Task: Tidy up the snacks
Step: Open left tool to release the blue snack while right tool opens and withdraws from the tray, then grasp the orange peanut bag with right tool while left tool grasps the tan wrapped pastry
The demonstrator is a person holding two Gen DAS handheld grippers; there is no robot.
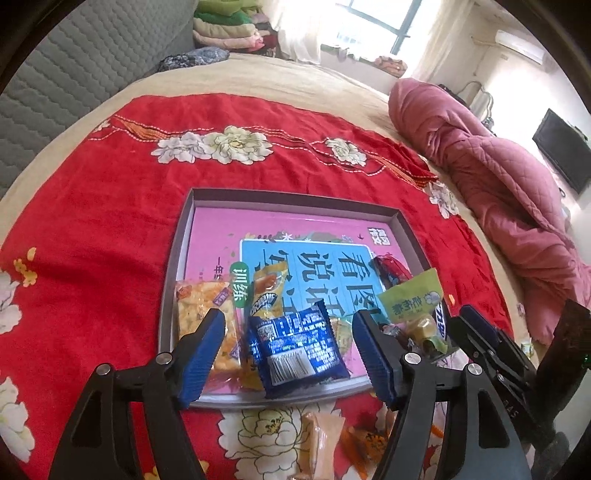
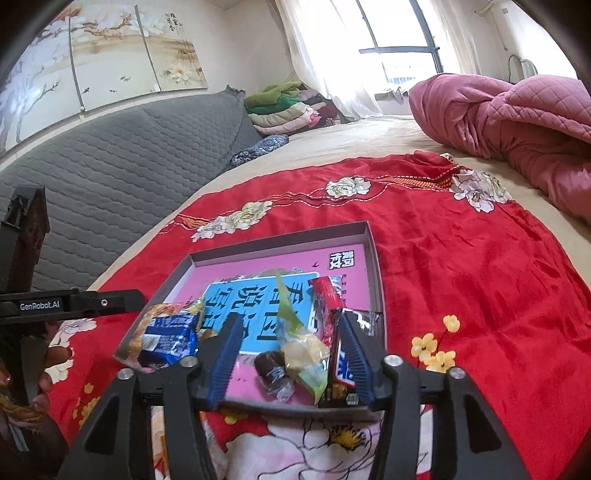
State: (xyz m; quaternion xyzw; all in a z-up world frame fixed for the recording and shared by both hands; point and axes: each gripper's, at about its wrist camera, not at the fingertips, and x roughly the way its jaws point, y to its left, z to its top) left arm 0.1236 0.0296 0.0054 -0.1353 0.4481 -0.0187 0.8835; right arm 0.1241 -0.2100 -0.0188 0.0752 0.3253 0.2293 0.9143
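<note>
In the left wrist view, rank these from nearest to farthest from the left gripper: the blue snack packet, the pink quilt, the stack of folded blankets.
From the left gripper:
1. Blue snack packet, lying in the tray right between the open gripper fingers.
2. Pink quilt, bunched on the bed off to the right.
3. Stack of folded blankets, at the far end of the bed near the window.

Box lid (image 1: 184,236) flat on bedspread (image 1: 92,221), on the bed. Inside, snack packets (image 1: 299,350) bunched toward 6 o'clock. Quilt (image 1: 498,177) heaped at 2 o'clock.
</note>
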